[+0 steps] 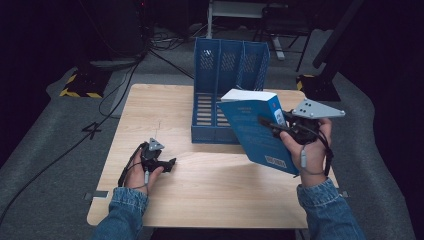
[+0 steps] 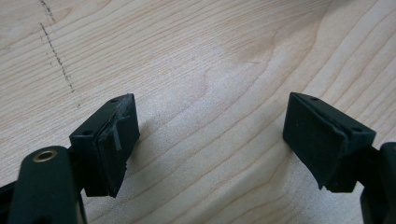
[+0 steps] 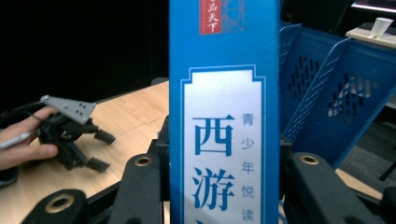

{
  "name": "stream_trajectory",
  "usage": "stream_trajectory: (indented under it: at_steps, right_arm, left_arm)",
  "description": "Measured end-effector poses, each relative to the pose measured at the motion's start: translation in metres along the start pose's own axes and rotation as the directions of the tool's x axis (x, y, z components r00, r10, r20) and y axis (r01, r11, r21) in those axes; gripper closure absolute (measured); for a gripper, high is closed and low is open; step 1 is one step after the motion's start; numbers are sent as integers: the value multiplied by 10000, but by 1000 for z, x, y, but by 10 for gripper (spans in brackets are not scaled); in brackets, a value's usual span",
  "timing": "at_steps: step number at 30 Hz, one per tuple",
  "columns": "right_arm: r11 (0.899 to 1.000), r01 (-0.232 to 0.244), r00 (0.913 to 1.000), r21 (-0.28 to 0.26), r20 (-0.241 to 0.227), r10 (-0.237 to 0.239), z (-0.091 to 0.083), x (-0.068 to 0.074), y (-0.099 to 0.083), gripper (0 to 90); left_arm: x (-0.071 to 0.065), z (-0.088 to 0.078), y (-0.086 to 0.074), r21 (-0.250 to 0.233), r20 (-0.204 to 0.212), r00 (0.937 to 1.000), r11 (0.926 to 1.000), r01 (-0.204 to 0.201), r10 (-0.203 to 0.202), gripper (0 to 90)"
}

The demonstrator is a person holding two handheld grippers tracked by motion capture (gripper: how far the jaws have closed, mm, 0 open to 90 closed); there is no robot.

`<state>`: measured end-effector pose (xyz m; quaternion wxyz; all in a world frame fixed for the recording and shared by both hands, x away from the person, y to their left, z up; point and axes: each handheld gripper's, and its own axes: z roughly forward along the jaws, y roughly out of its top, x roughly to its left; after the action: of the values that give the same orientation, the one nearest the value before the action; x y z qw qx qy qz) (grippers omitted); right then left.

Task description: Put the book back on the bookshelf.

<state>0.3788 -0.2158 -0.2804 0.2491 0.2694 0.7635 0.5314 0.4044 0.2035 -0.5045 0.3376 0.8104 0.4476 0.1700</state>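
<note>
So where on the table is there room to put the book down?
Bare wood lies between the left gripper and the book, in front of the blue file rack. The table is also bare left of the rack. It is crowded at the right, where the right gripper holds the book by the rack.

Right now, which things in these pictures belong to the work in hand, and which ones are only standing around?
Part of the work:
- blue book, clamped in the right gripper and raised over the table
- blue file rack, standing on the wooden table

Not part of it:
- left gripper, open, resting on the table
- paper cup in the background
- cables on the floor
</note>
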Motion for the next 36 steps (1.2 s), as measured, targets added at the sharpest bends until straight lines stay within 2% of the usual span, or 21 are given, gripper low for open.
stream_trajectory:
  at_steps: [6,13,22,27,31,32,33,34,36]
  right_arm:
    - [9999,-56,9999,-150,114,58,-1,-15,15,615]
    - [9977,-519,9982,-446,282,532,-1,-39,29,615]
    - [9958,-713,9940,-570,788,756,6,-70,49,615]
    - [9901,-1266,9864,-613,977,1322,15,-92,56,615]
    - [9817,-1704,9773,-849,1125,1794,24,-107,56,615]
    - [9817,-1704,9773,-849,1125,1794,24,-107,56,615]
    - [9775,-1877,9731,-968,1174,1984,29,-115,57,615]
    - [9775,-1877,9731,-968,1174,1984,29,-115,57,615]
    - [9720,-2095,9666,-1068,1277,2224,35,-122,57,615]
  left_arm:
    - [1,0,1,0,62,10000,10000,-52,52,187]
    - [2,1,1,59,153,9998,9999,-137,136,184]
    - [3,2,3,57,163,9998,9999,-126,125,182]
    - [3,2,3,70,144,9997,9998,-187,186,183]
    - [3,2,3,69,144,9997,9998,-182,181,183]
    - [3,2,3,69,144,9997,9998,-182,181,183]
    - [3,3,3,53,143,9998,9999,-139,139,182]
    - [3,3,3,53,143,9998,9999,-139,139,183]
    - [3,3,3,73,137,9998,9998,-158,157,183]
